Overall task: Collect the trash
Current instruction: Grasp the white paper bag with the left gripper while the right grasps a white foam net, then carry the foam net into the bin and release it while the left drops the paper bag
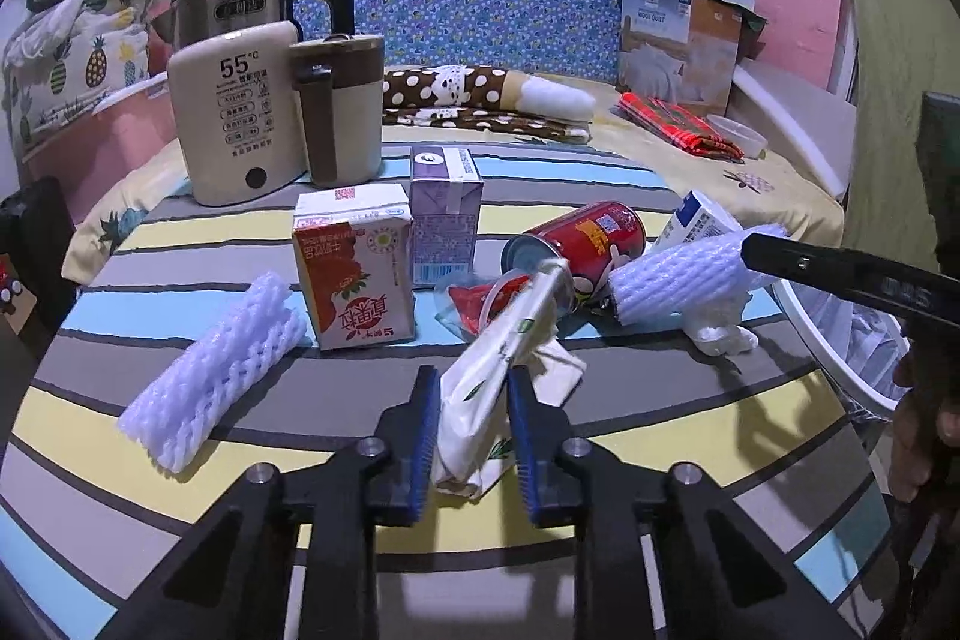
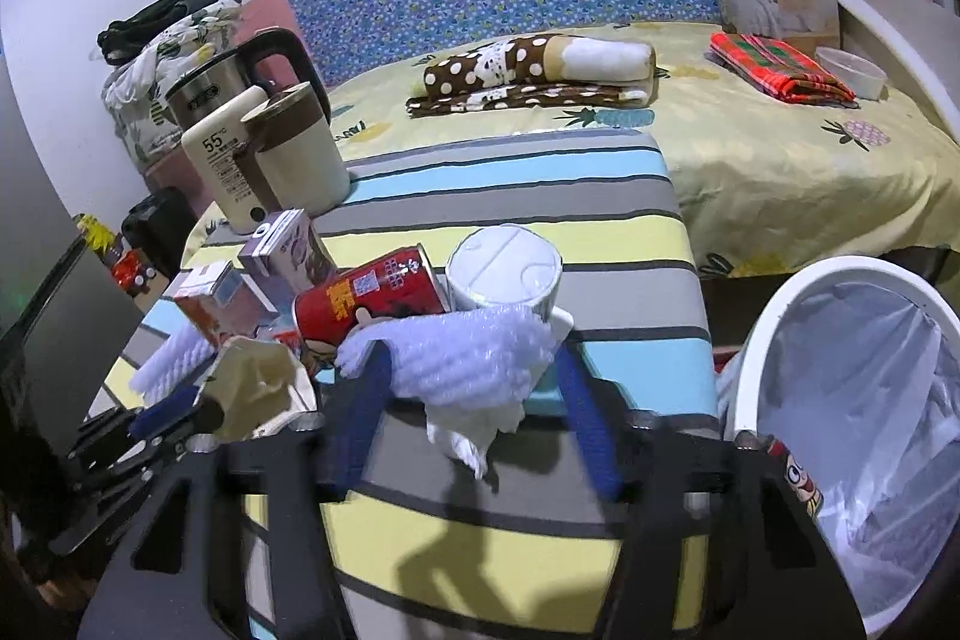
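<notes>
My left gripper is shut on a crumpled cream paper wrapper on the striped table. My right gripper is shut on a white foam net sleeve, with a white tissue hanging below it. On the table lie a red can on its side, a red-and-white drink carton, a purple carton, a white-and-blue carton, a red plastic scrap and a second foam net sleeve. A white bin with a clear liner stands at the right.
A steel kettle, a cream warmer and a cream-and-brown jug stand at the table's far left. Behind the table is a bed with a spotted pillow, folded red cloth, a plastic tub and a quilt box.
</notes>
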Action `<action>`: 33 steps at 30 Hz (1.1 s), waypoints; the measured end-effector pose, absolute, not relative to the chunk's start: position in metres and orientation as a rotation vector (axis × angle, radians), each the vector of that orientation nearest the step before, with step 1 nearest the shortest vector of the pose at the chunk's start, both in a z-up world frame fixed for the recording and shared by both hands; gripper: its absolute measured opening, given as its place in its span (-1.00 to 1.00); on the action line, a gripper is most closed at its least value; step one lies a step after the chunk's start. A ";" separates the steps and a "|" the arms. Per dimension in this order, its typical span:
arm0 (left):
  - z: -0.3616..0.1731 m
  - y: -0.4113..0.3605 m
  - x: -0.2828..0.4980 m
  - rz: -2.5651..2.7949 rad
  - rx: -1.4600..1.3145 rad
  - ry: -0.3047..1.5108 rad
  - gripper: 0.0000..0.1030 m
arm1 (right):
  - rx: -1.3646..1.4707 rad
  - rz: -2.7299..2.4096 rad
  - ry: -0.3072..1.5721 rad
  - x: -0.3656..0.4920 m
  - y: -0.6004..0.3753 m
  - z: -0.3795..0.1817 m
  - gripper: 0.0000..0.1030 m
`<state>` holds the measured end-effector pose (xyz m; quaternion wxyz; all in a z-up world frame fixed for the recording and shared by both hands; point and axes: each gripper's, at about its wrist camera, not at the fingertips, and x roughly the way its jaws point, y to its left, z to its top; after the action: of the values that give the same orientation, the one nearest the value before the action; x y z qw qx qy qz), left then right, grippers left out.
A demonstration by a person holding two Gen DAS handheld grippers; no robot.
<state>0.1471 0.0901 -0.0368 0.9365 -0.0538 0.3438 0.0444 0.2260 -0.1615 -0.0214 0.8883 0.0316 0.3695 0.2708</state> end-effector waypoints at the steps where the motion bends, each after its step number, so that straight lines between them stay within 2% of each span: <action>1: -0.037 0.090 0.146 0.090 -0.110 0.703 -0.60 | 0.064 0.558 0.770 0.225 -0.162 -0.022 -0.50; 3: -0.037 0.089 0.145 0.091 -0.108 0.702 -0.62 | 0.065 0.562 0.769 0.223 -0.163 -0.022 -0.68; 6: -0.035 0.088 0.142 0.094 -0.112 0.699 -0.72 | 0.085 0.575 0.764 0.218 -0.167 -0.020 -0.73; 7: -0.034 0.088 0.141 0.089 -0.121 0.699 -0.87 | 0.089 0.579 0.761 0.215 -0.169 -0.018 -0.74; 20: -0.021 0.076 0.119 0.080 -0.147 0.689 -0.90 | 0.143 0.614 0.712 0.190 -0.189 0.002 -0.76; 33: -0.007 0.024 0.120 -0.029 -0.124 0.685 -0.90 | 0.192 0.534 0.700 0.182 -0.225 0.002 -0.76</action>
<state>0.1203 0.0238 -0.0074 0.9400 -0.0605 0.3356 -0.0145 0.1815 -0.2250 0.0016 0.9003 0.0927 0.3381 0.2580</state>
